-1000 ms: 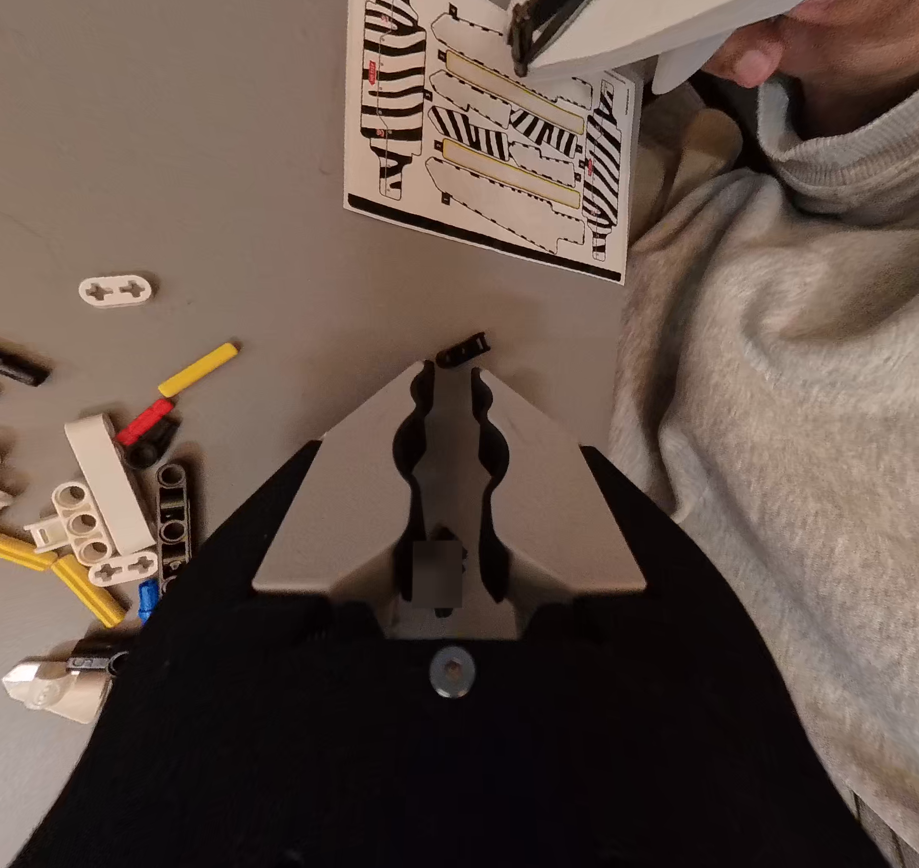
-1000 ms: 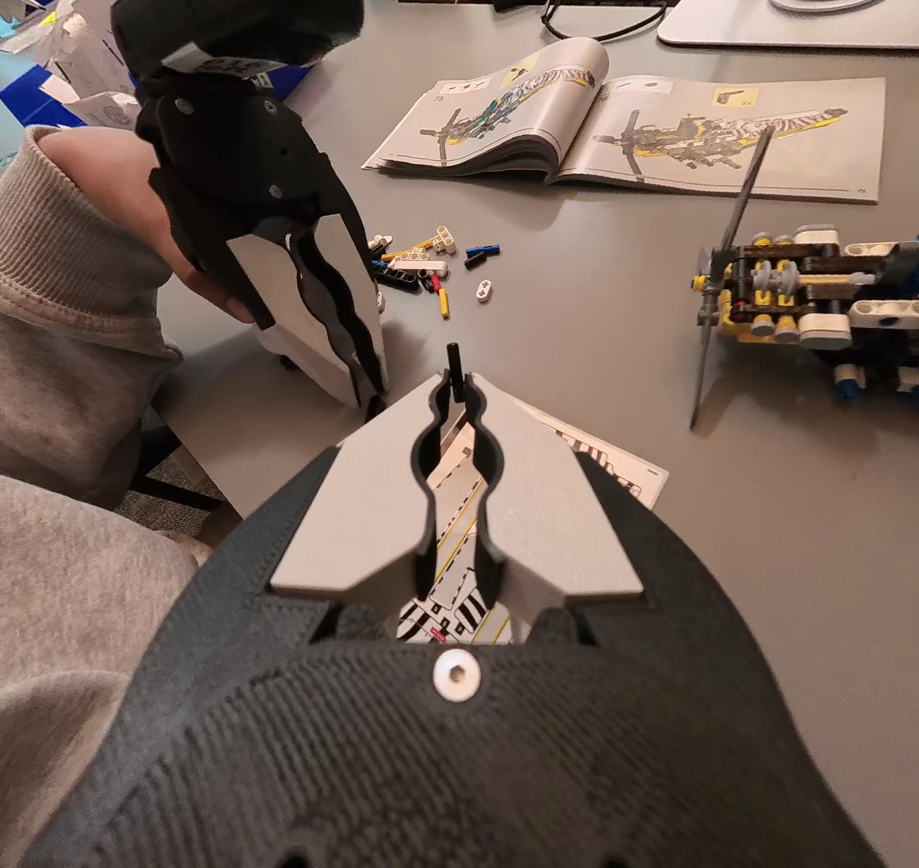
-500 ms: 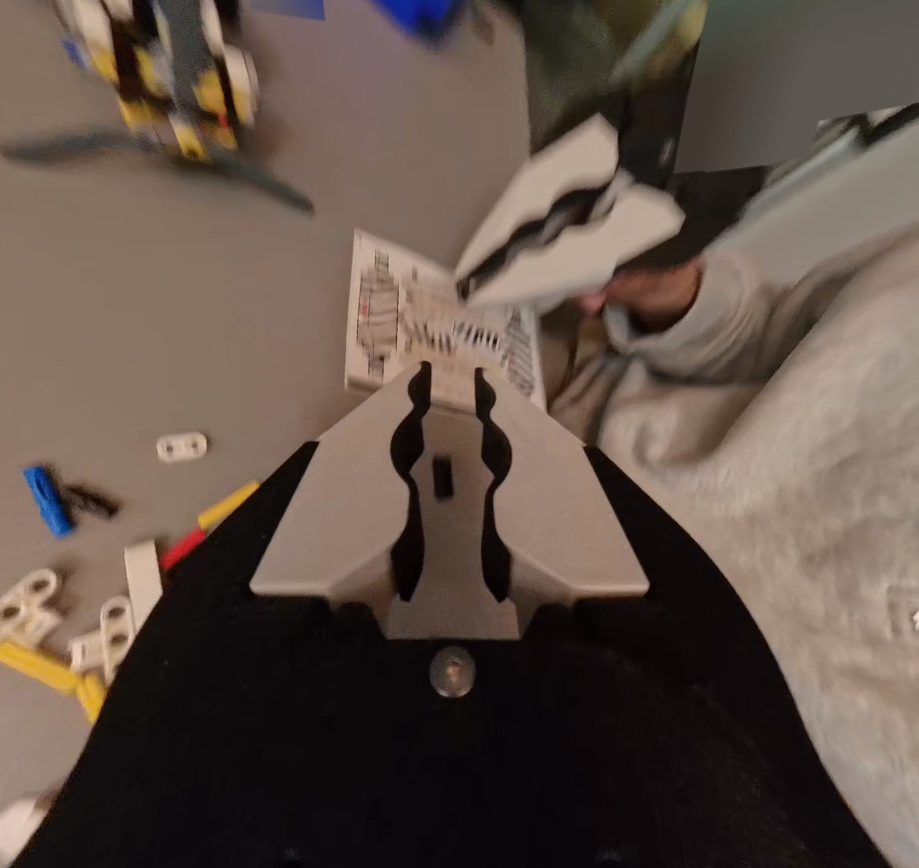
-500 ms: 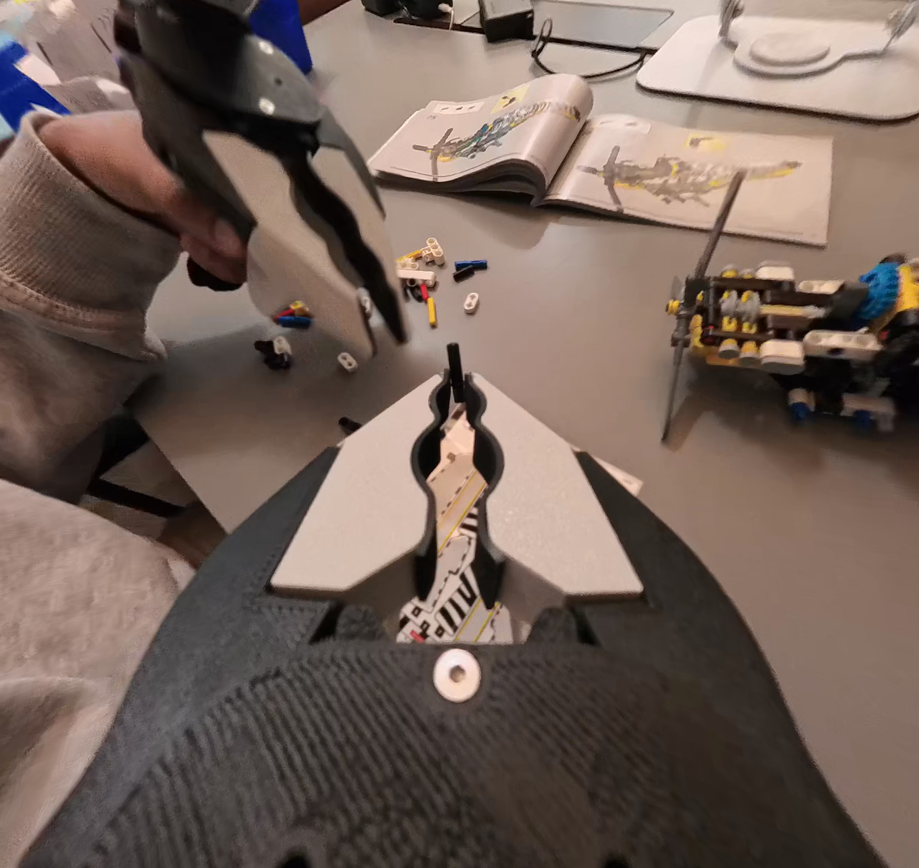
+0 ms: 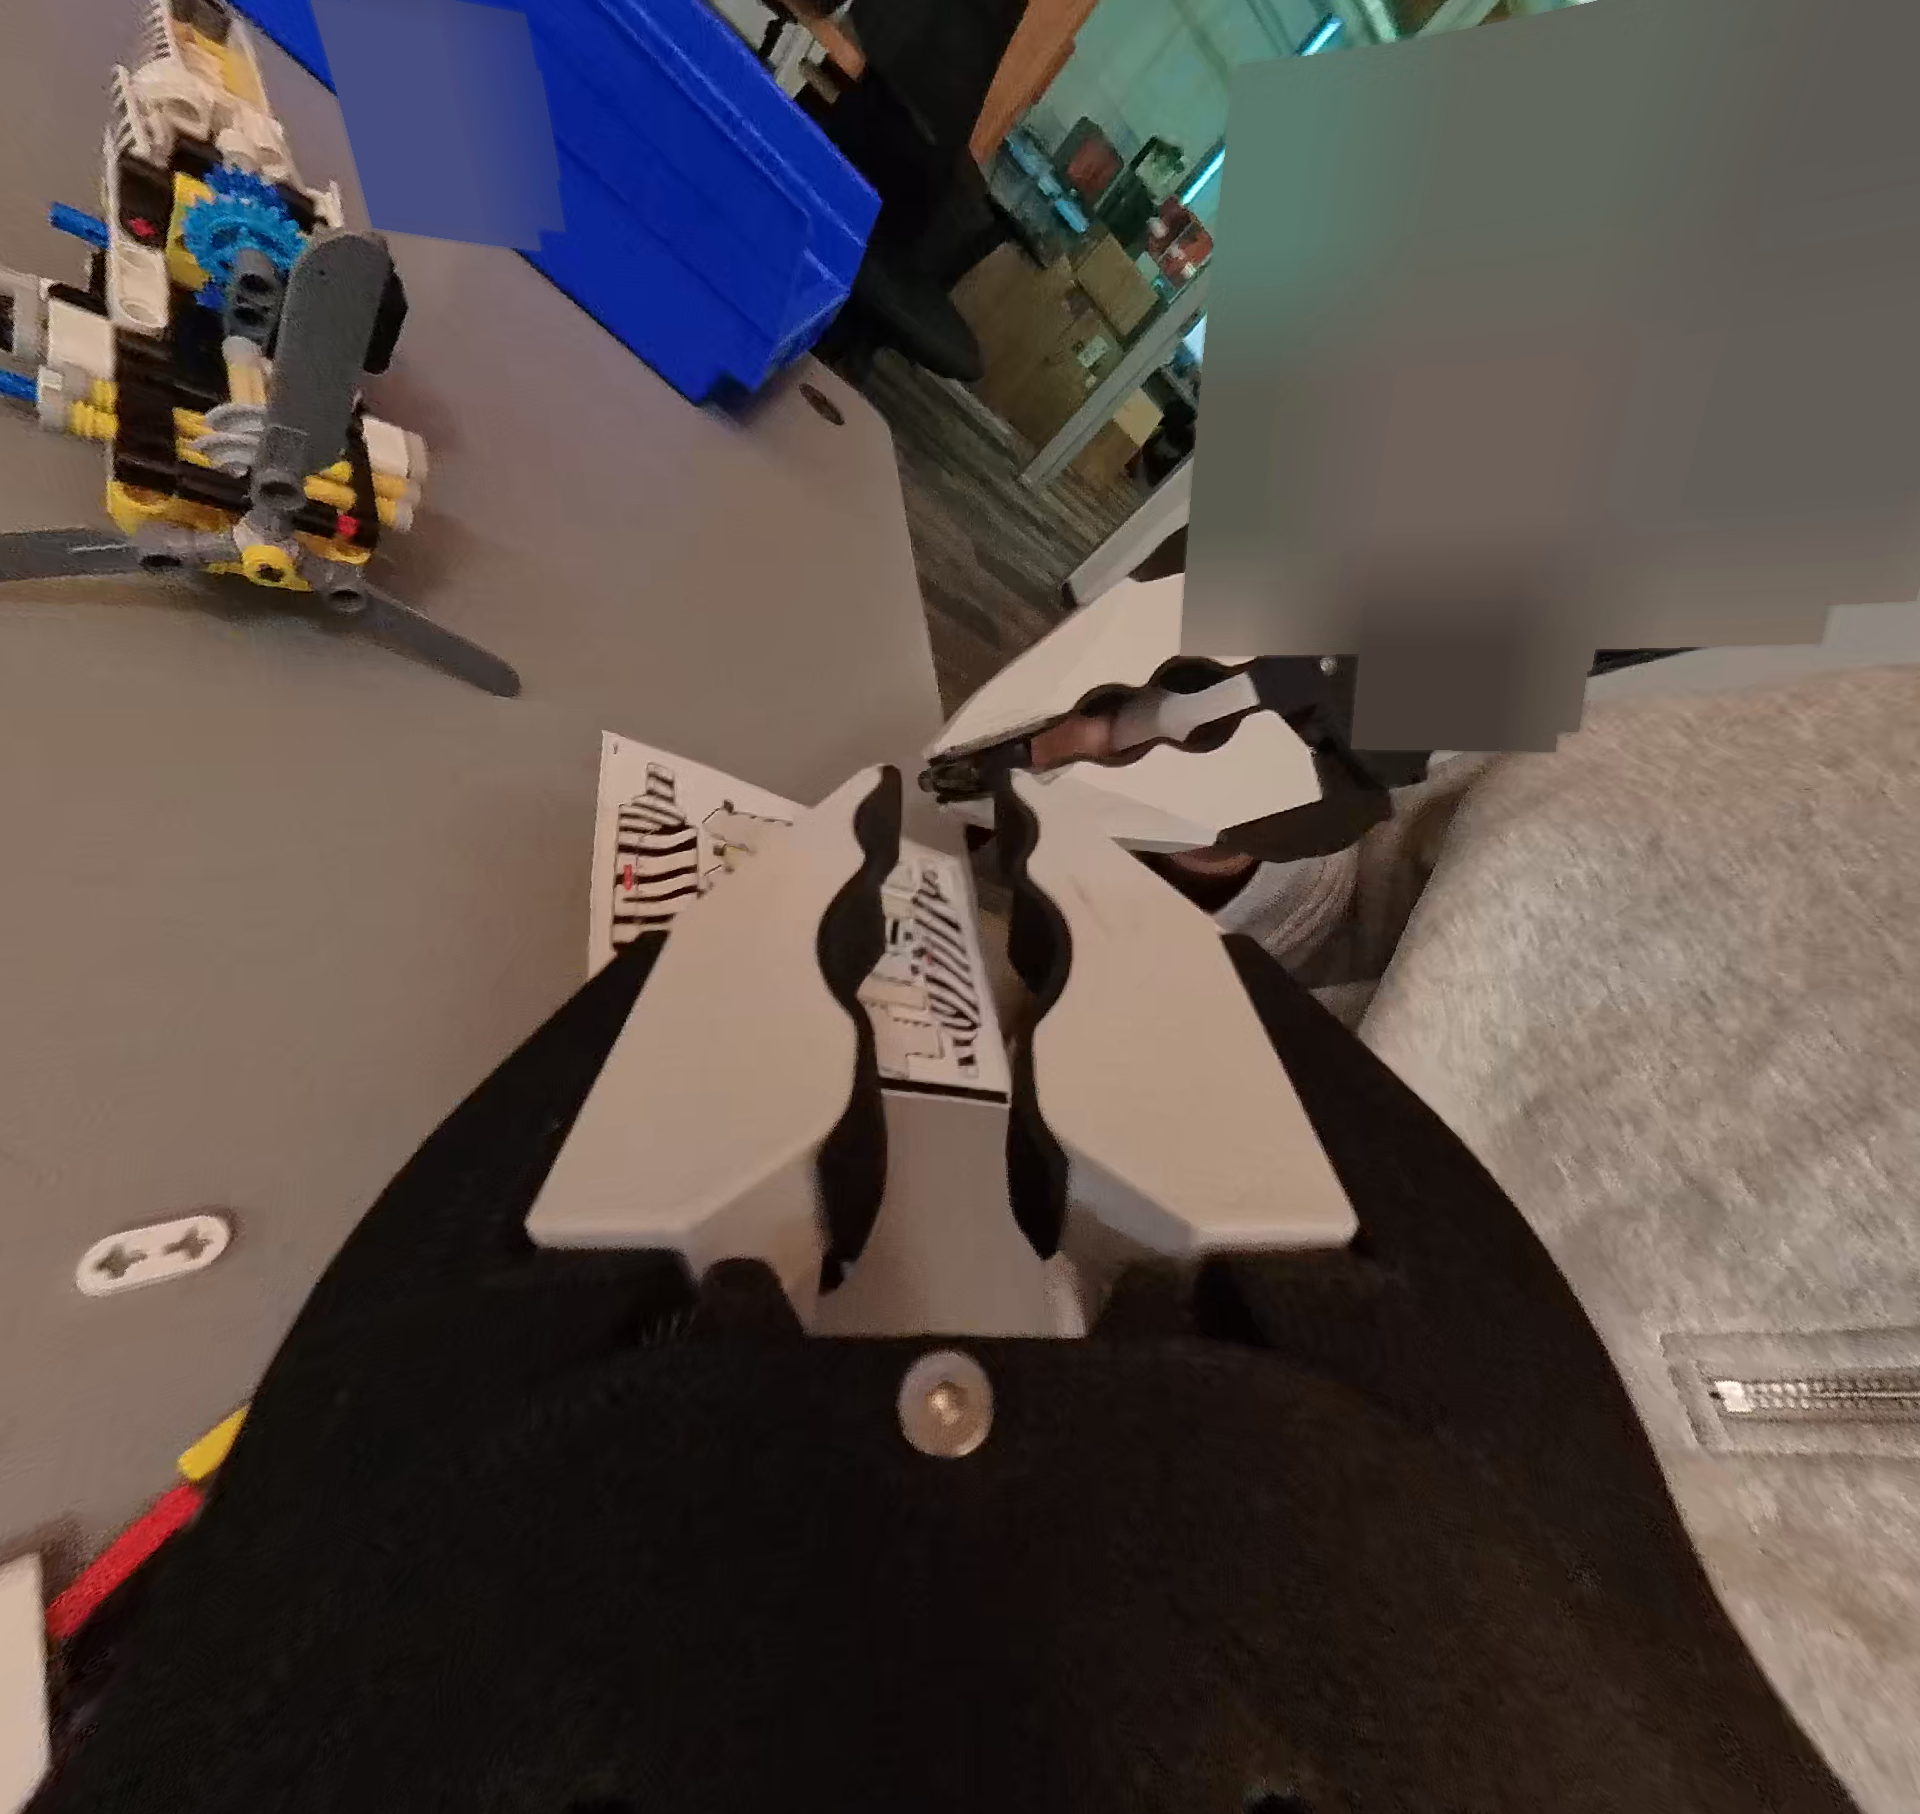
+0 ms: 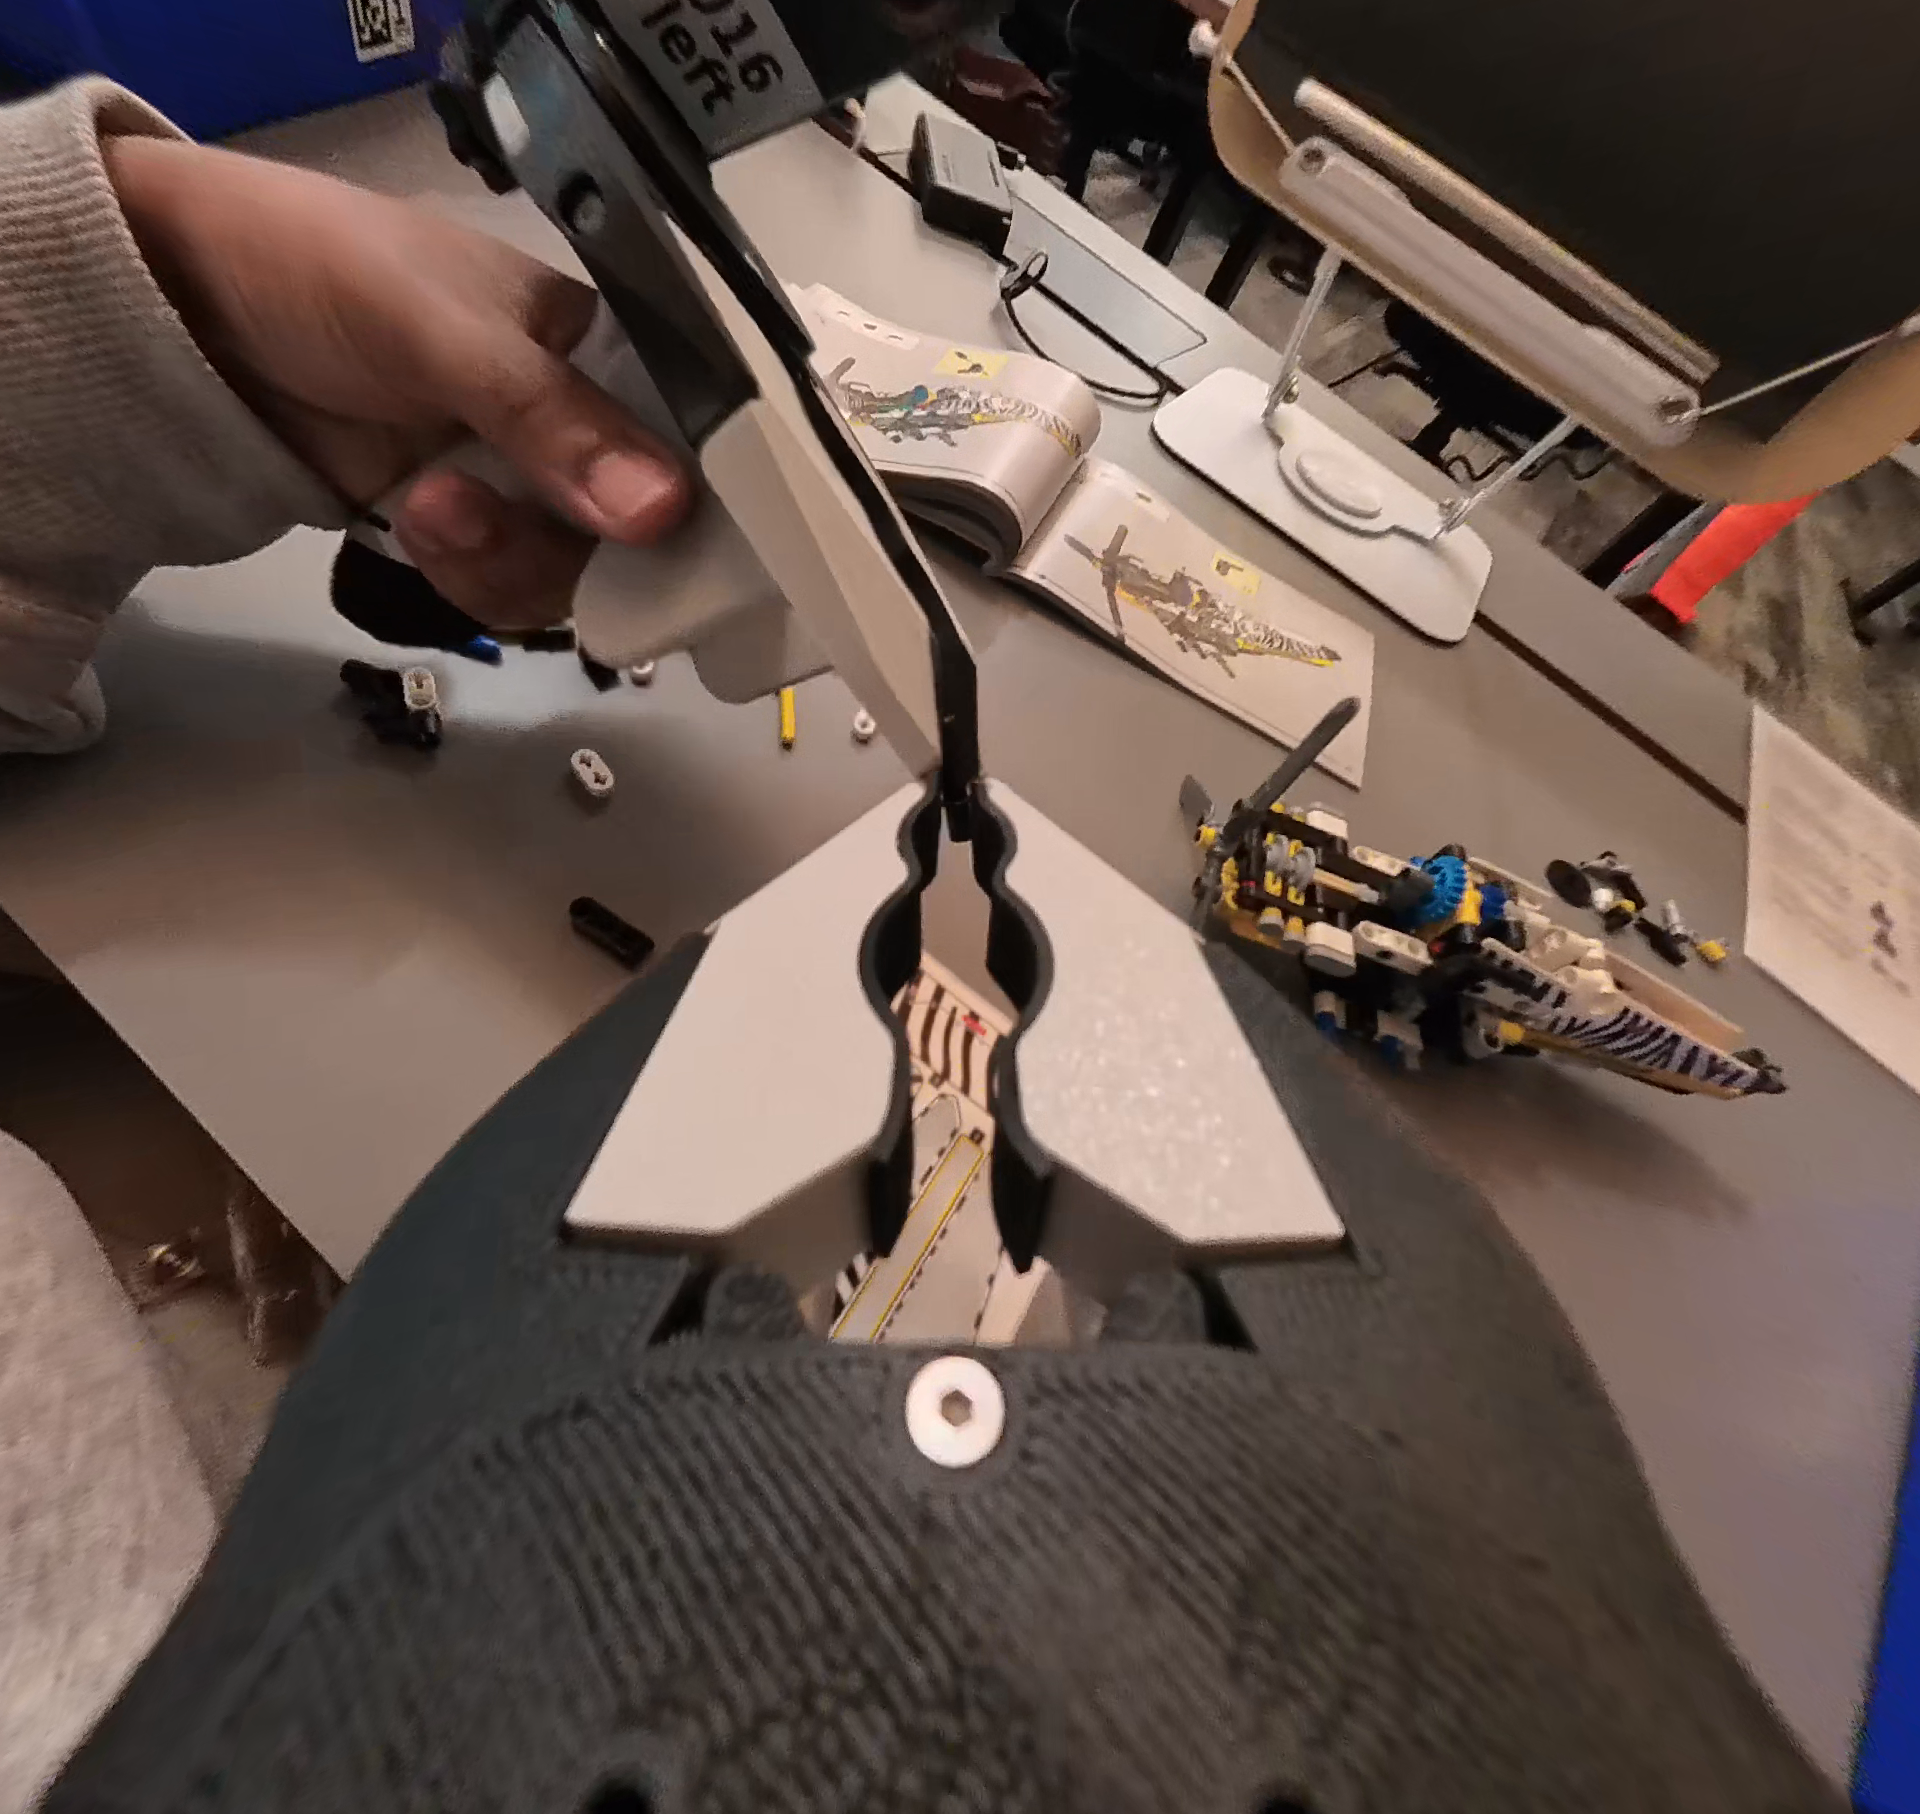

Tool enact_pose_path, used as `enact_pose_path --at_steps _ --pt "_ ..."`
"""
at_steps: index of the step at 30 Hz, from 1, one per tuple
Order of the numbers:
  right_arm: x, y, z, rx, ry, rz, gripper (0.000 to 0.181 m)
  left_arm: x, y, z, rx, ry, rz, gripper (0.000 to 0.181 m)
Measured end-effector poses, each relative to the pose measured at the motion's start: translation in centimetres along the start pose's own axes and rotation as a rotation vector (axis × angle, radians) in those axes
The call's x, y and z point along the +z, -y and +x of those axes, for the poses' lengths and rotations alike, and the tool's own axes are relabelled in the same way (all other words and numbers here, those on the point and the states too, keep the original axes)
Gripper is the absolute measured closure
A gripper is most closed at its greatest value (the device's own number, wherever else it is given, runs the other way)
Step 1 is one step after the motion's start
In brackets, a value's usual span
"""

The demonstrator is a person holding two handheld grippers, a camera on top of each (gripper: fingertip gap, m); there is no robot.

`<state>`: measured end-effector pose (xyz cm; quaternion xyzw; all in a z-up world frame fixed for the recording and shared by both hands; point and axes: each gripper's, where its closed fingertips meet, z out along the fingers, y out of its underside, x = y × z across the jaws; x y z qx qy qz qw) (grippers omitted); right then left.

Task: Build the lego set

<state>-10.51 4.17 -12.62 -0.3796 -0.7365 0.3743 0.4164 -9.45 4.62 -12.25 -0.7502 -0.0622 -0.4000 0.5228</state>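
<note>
We work above the grey counter (image 6: 1195, 1224), where the half-built striped aircraft model (image 6: 1455, 943) lies well off to the right and the sticker sheet (image 5: 649, 845) lies flat beneath both tools. The left gripper (image 6: 951, 777) comes down steeply from above and to the left, its fingers (image 5: 1138, 995) standing apart with clear space between them, holding nothing that we can see. The right gripper (image 6: 951, 814) points forward and is closed on a small black pin (image 6: 956, 808), which sits right at its tips with its long axis running out along the fingers. So the pin lies directly at the left tips, touching or nearly so, and we cannot tell which. We judge the coming move to be a handover or a mating at that point, so the left fingers must close across the pin's exposed end
</note>
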Motion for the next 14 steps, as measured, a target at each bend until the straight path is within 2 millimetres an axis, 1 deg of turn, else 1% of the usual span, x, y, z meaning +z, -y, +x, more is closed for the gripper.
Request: enact_pose_path --at_steps 1,2,8,11,14 --pt "-0.1 0.2 0.1 -0.011 -0.010 0.012 0.178 -0.1 0.4 0.3 -0.008 -0.023 0.024 0.178" --pt "-0.3 0.6 0.1 -0.021 -0.017 0.033 0.178 -0.3 0.8 0.4 -0.013 -0.037 0.054 0.180" --pt "-1.8 3.0 0.1 -0.045 -0.018 0.182 0.178 -0.9 2.1 2.7 -0.058 -0.246 0.152 0.181" --pt "-3.1 4.7 -0.3 -0.065 0.003 0.306 0.168 -1.5 3.2 4.1 -0.114 -0.390 0.226 0.181" --pt "-3.9 5.6 -0.3 -0.094 -0.005 0.357 0.167 -1.4 3.3 5.1 -0.151 -0.490 0.240 0.181"
